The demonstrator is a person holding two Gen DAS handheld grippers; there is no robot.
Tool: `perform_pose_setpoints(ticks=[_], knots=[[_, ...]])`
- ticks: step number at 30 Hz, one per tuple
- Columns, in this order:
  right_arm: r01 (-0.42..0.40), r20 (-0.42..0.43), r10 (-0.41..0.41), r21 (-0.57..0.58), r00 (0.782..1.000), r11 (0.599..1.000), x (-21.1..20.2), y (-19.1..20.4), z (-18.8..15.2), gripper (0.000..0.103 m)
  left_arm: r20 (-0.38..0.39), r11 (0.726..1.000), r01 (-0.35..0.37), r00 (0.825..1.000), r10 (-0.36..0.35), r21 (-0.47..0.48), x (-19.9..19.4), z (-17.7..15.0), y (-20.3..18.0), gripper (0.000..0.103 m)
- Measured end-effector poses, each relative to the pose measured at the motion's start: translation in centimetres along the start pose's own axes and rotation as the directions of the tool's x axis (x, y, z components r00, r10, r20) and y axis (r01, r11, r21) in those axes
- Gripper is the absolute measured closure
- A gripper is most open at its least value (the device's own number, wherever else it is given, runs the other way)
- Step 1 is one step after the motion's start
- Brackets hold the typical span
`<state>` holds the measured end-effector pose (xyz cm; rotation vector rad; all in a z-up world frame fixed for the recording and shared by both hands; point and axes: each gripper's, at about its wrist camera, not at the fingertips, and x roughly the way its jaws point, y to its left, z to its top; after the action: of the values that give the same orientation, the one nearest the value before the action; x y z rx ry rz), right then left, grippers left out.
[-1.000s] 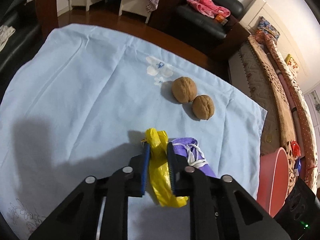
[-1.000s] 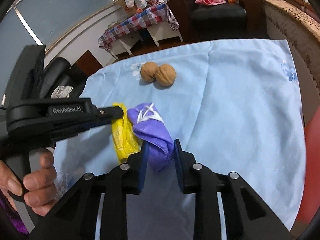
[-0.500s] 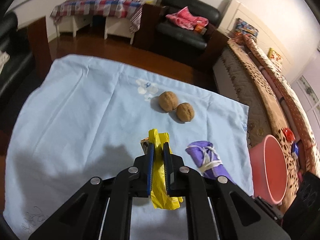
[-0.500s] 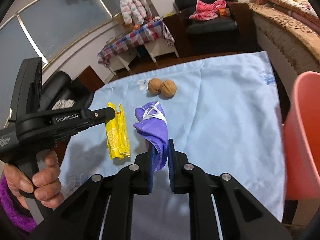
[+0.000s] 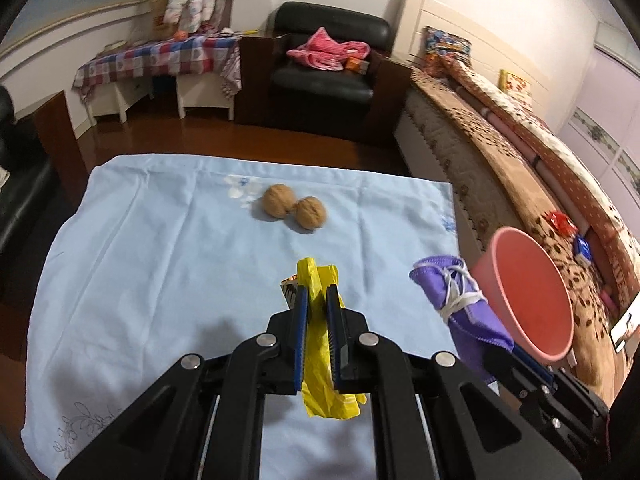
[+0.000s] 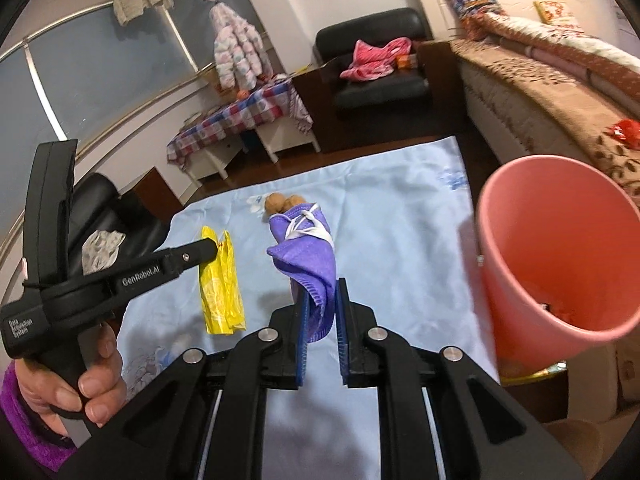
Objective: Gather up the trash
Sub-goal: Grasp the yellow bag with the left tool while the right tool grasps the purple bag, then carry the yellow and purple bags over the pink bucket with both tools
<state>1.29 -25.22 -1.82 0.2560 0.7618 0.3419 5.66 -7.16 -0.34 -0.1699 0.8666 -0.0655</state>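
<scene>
Two grippers hang above the blue cloth, each clamped on a piece of trash. The left gripper has its jaws nearly together, pinching a yellow bag. The bag's long axis runs along the fingers in the left wrist view: its top pokes out past the tips and its crumpled tail droops below the pads. In the right wrist view the same bag hangs as a long strip, roughly upright, held near its top and clear of the cloth.

The right gripper is likewise narrowed on a purple cloth bundle tied with a white string. The bundle's long axis points away from the fingers, the tied end farthest out and a loose corner caught between the pads. In the left wrist view the bundle slants just beside the rim of the pink bin.

The bin stands off the cloth's right edge, open mouth tilted toward the cameras; some small bits lie inside, too unclear to name. Two walnuts sit touching each other on the cloth, well beyond both grippers. A hand with a purple sleeve grips the left handle.
</scene>
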Motion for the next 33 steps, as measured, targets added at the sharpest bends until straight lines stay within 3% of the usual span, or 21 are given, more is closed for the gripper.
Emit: perform_pose_setpoints(ticks=[10,27,33], knots=[[0.091,0.094,-0.096,0.049,0.991,0.995,-4.4,-1.9,-0.3,0.091,0.002,0.994,0.053,0.999,-0.054,0.095,-0.5,-0.7,-4.4,0.095],[0.151,0.124,-0.168,0.136,0.978,0.979,-5.6,-5.2,-0.2,0.091,0.006,0.979,0.079,0.997,-0.082,0.185,0.8,-0.1,-8.3,0.095],[0.204,0.141,-0.227,0.16,0.964,0.966,-6.5,-6.9,0.4,0.09,0.001,0.967,0.167,0.985,-0.171,0.192,1.0,0.7,-9.4,0.095]])
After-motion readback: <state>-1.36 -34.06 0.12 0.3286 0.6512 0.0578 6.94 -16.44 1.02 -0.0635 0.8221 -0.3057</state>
